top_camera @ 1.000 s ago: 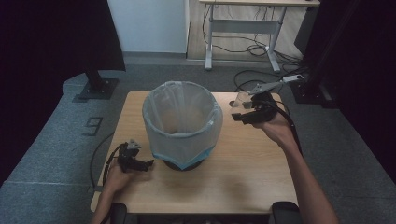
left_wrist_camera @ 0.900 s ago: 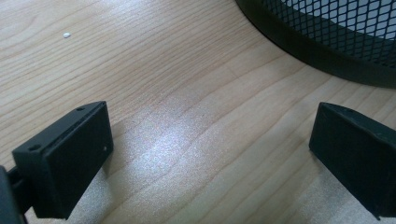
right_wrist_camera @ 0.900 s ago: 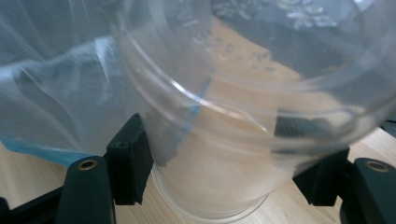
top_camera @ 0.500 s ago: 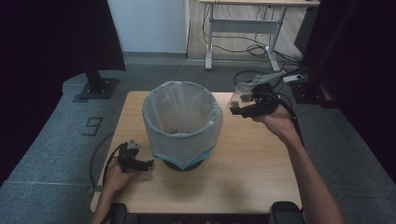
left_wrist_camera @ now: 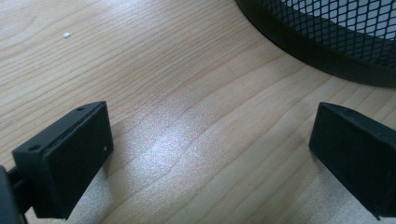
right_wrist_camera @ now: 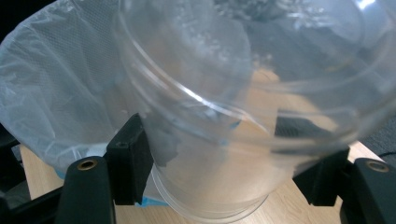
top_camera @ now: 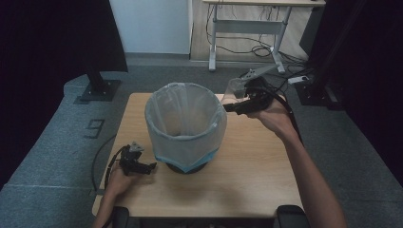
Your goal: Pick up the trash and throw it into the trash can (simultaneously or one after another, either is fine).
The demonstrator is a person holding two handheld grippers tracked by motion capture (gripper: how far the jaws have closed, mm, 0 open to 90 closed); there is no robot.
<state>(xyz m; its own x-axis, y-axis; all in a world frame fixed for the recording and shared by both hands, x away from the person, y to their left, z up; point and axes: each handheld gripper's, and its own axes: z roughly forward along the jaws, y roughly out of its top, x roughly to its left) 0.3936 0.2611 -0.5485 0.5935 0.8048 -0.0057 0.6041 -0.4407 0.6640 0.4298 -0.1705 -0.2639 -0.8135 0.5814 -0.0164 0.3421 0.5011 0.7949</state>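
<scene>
My right claw [right_wrist_camera: 224, 158] was clamped on a clear, thin-walled plastic cup [right_wrist_camera: 243, 116], one pad on each side of its body, held up beside the rim of the black mesh wastebasket lined with a translucent white plastic bag [top_camera: 185, 126]. I judged the cup light, slick and easily crushed, so a gentle squeeze low on the wall, near the stiffer base, suited it best. I could see nothing in the cup, and nothing showed inside the liner. My left claw [left_wrist_camera: 210, 154] rested on the pale wooden table [top_camera: 247, 175] by the basket's base, jaws apart and empty.
</scene>
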